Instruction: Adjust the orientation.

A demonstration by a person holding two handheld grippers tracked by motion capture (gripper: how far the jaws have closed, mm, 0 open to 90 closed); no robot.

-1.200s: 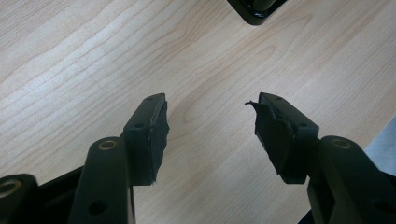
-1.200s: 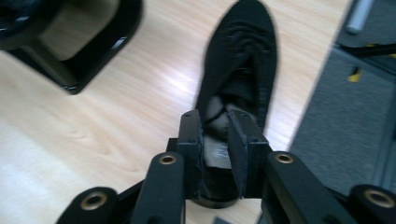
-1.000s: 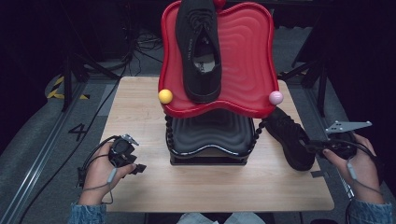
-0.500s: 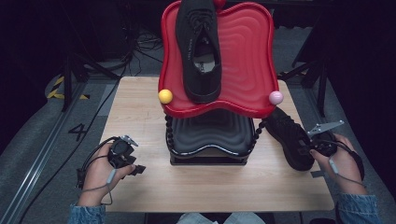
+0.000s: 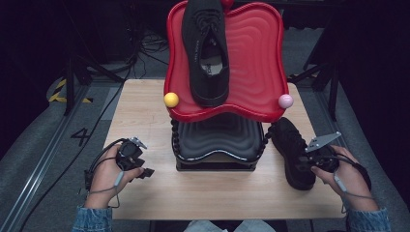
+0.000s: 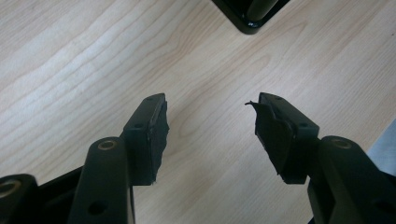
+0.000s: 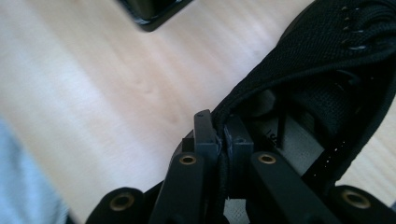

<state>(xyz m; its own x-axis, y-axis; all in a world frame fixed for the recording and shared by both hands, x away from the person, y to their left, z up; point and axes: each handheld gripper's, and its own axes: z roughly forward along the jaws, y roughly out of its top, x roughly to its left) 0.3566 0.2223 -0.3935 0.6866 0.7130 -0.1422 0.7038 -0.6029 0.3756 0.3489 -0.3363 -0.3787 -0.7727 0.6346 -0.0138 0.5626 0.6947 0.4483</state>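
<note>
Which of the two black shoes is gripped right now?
The shoe on the table, its collar pinched by the right gripper; the other lies on the red tray.

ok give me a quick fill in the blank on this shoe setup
1. The right hand-held gripper is shut on the ____ of the shoe on the table.
2. The left hand-held gripper has its jaws ____.
3. The other shoe lies on the ____ tray.
4. The ball at the tray's left corner is ____.

Missing: collar; open; red; yellow
</note>
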